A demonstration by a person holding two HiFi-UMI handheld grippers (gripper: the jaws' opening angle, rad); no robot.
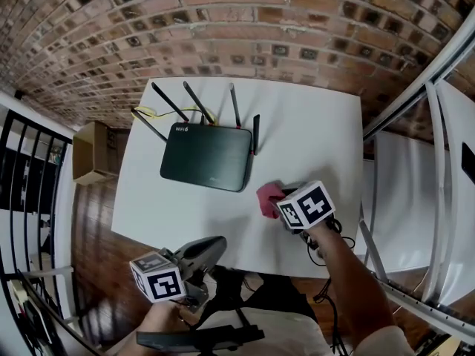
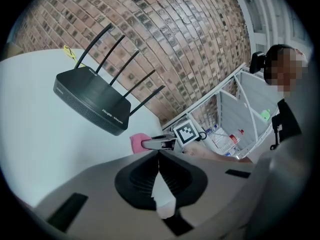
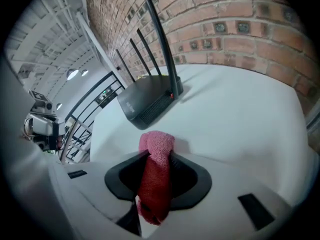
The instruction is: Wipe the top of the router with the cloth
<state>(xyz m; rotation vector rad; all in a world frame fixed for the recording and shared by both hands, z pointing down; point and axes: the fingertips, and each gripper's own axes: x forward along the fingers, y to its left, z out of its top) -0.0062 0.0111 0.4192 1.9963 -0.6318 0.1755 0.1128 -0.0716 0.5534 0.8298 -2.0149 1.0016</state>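
Observation:
A black router with several upright antennas lies on the white table, toward its far left. My right gripper is down at the table right of the router's near corner, shut on a pink cloth. In the right gripper view the cloth is bunched between the pads and sticks out past the tips, with the router a short way ahead. My left gripper hovers at the table's near edge, jaws together and nothing between them. The left gripper view shows the router and the cloth ahead.
A yellow cable runs behind the router. A cardboard box stands on the wooden floor left of the table, beside a black railing. A white metal rack stands to the right. A brick wall lies beyond the table.

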